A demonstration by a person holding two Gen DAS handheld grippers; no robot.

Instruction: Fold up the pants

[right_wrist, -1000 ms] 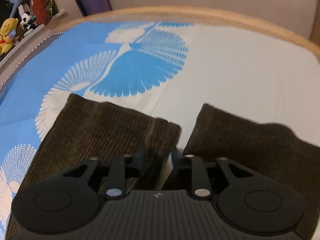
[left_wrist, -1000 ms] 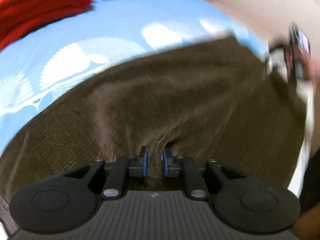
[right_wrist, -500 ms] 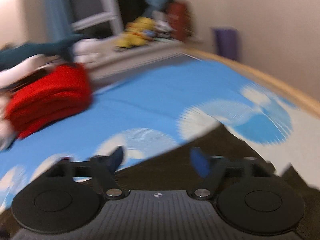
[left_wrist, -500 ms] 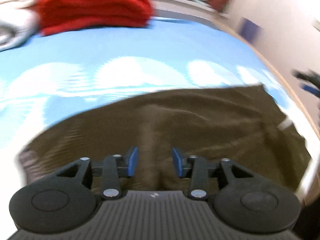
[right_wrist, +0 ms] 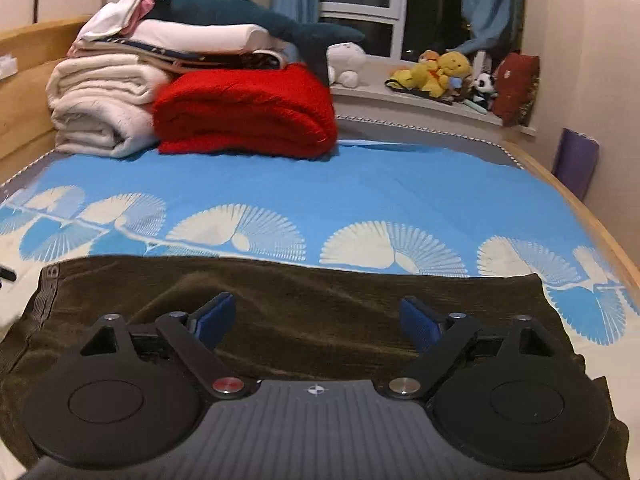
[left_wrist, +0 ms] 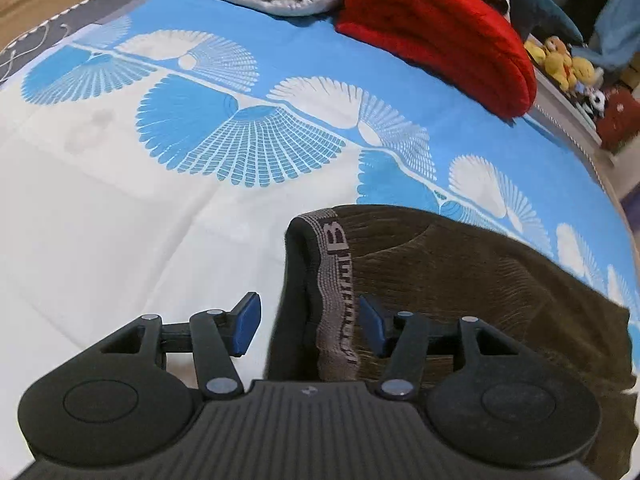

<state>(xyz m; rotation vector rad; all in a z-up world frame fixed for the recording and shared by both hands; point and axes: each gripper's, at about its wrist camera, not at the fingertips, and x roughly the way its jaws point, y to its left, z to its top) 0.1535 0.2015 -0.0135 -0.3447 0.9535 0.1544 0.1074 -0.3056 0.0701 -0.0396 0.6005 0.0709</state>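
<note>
Dark brown corduroy pants [right_wrist: 320,300] lie folded lengthwise in a long strip across the bed. The grey elastic waistband [left_wrist: 338,292] with lettering is at their left end, the leg hems [right_wrist: 536,292] at the right. My left gripper [left_wrist: 310,322] is open, its jaws standing either side of the waistband without closing on it. My right gripper [right_wrist: 318,316] is wide open and empty, just above the middle of the pants.
The bed has a blue and white fan-patterned cover [right_wrist: 360,200]. A folded red blanket [right_wrist: 248,112], a stack of white blankets [right_wrist: 104,112] and a plush shark [right_wrist: 256,16] sit at the far end. Stuffed toys [right_wrist: 440,72] line the windowsill. The wooden bed frame [right_wrist: 592,220] runs along the right.
Both grippers let go of the pants and opened. The left swung to the waistband end; the right lifted and turned from the leg hems to face the middle of the folded pants.
</note>
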